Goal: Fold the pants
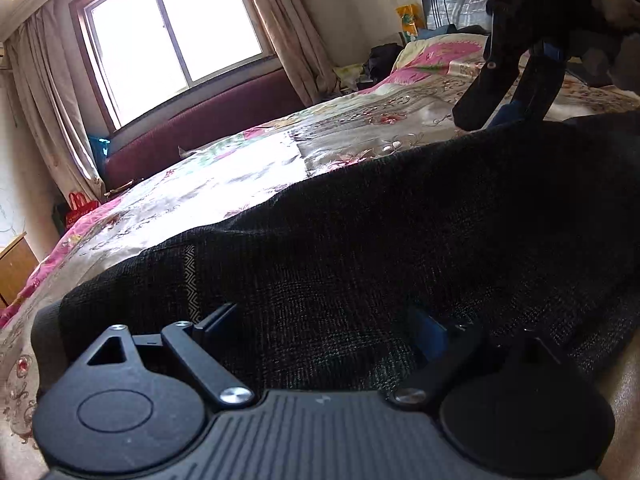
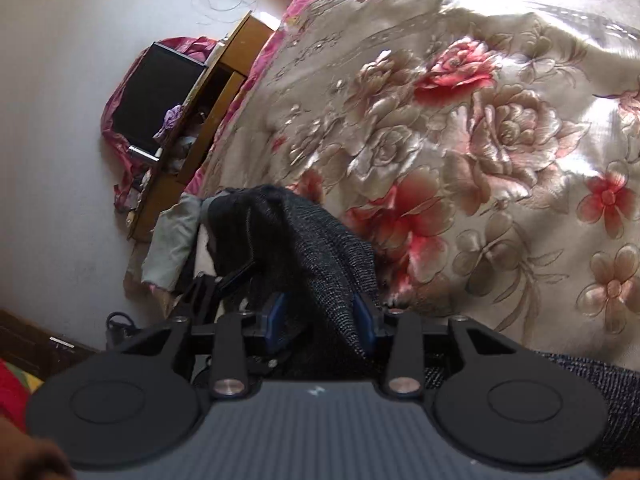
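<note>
A bed under a shiny floral bedspread (image 1: 224,176) fills the room below the window (image 1: 172,36), and the dark knitted pants (image 1: 360,240) lie stretched across its near side, running from the near left to the far right. At the far right end the right gripper (image 2: 320,312) has a bunch of that cloth pinched between its blue pads (image 2: 366,316), the gathered fabric standing up ahead of the fingers. At the near end the left gripper (image 1: 324,320) hangs over the pants with its jaws spread wide and nothing held, the fabric lying loose beneath them. The step in hand looks like a lengthwise fold, so the right end should probably be carried over low and level, keeping the grip firm so the knit cannot slip. The left gripper would do well to pin or take the near edge first, so the layers line up without dragging or creasing.
</note>
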The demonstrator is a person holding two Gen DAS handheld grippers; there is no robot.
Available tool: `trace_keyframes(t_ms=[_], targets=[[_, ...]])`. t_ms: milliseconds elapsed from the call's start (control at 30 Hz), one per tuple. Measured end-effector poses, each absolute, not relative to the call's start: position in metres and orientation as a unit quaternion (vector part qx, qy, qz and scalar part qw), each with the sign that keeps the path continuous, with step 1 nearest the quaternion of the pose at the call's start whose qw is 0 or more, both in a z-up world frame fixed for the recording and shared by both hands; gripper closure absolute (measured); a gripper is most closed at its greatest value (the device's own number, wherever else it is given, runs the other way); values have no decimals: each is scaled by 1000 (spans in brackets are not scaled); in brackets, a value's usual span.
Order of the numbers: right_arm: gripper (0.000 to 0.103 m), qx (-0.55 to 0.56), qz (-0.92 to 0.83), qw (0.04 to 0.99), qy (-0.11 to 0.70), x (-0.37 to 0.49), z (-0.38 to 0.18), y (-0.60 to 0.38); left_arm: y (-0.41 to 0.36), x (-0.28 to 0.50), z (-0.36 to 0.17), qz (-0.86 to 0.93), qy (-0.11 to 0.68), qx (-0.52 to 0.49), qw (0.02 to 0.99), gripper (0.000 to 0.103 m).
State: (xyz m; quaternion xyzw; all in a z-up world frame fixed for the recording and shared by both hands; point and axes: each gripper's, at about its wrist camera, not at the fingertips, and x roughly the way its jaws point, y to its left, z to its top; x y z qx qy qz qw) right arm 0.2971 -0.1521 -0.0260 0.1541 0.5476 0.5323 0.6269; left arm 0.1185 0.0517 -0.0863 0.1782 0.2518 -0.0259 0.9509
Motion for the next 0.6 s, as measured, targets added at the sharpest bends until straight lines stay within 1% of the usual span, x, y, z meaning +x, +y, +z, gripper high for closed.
trace_keyframes(t_ms=[67,200,300,367,467,500,600], targets=[[62,133,531,619,564,292,-22,-142,50,117,-87,-24,249,184,951,0],[60,79,560,618,547,266,-1,-129,50,116,-87,-24,245,185,951,0],[59,-12,575,625,527,234,13,-119,46,114,-89,-24,237,196,951,0],[56,-43,570,631,524,221,16,-117,44,112,-90,-23,231,203,951,0],[58,-127,541,665,499,212,12,-117,41,109,-93,-20,227,211,950,0],[57,-122,525,667,515,218,3,-116,41,108,-93,-20,227,213,950,0],[54,-22,524,629,573,241,-25,-120,38,107,-93,-18,226,218,949,0]])
